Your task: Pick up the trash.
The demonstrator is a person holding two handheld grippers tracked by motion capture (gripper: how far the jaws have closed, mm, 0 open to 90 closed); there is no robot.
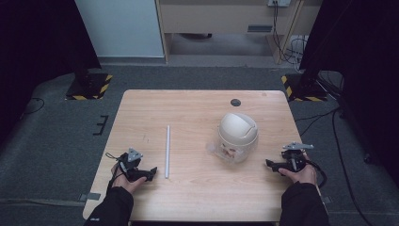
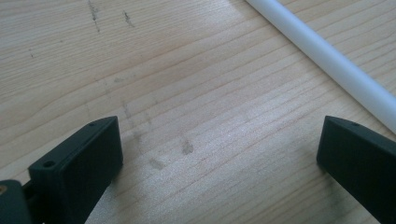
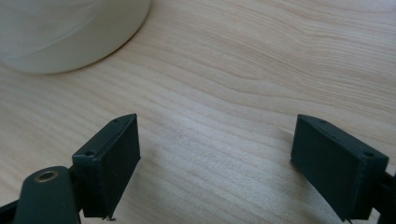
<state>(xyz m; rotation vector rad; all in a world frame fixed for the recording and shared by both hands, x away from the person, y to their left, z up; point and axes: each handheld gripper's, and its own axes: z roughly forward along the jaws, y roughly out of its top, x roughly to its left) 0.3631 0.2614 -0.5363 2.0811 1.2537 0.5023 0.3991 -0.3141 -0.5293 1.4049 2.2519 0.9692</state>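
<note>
Two things lie on the wooden table (image 1: 197,197): a thin white rod (image 1: 167,150) and a cream bin (image 1: 237,136) with a domed lid. The rod is long, straight, smooth and round, and it lies flat, left of the middle. The left hand-held gripper (image 1: 149,173) rests on the table just beside the rod's near end, with its jaws wide apart and only bare wood between them. The bin stands right of the middle; its lower part looks clear. The right hand-held gripper (image 1: 270,164) is near the bin, also wide open and empty.
</note>
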